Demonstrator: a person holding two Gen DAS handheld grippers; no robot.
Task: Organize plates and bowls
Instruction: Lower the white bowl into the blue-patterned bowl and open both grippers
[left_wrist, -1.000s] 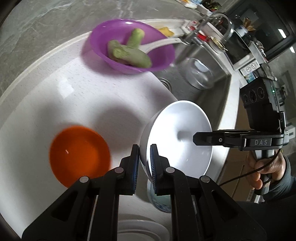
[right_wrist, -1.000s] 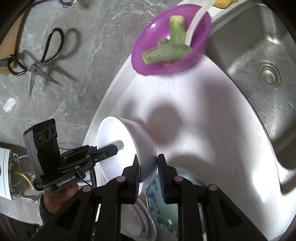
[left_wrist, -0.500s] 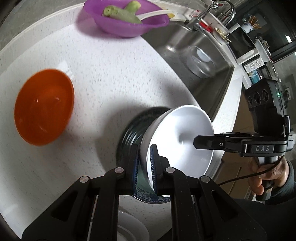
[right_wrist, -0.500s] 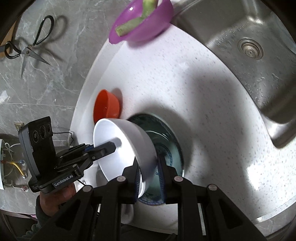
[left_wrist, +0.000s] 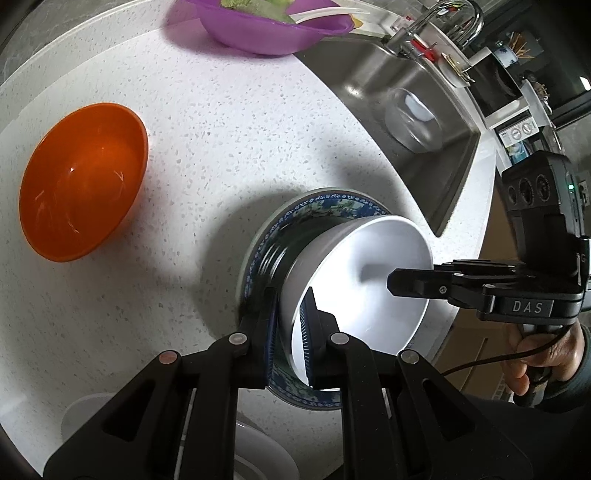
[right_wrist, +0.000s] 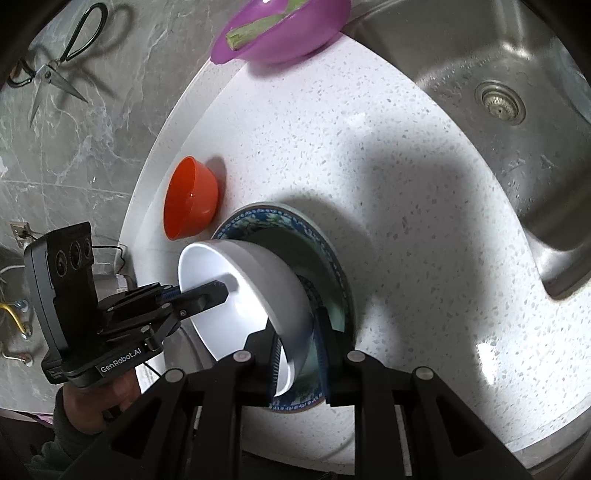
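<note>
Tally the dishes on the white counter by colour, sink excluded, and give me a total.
White: 3, the white bowl clamped by both tools, plus two white dishes at the near edge, partly hidden
Orange: 1, orange bowl
Purple: 1, purple bowl
Blue-patterned: 1, plate
Total: 6

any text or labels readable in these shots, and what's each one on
"DAS": on the side of the right hand-held gripper, seen from the left wrist view.
"GenRobot.AI": on the body of the left hand-held gripper, seen from the right wrist view.
Labels with round symbols on the white box behind the sink: too small to read.
Nothing readable on the bowls or the patterned plate.
</note>
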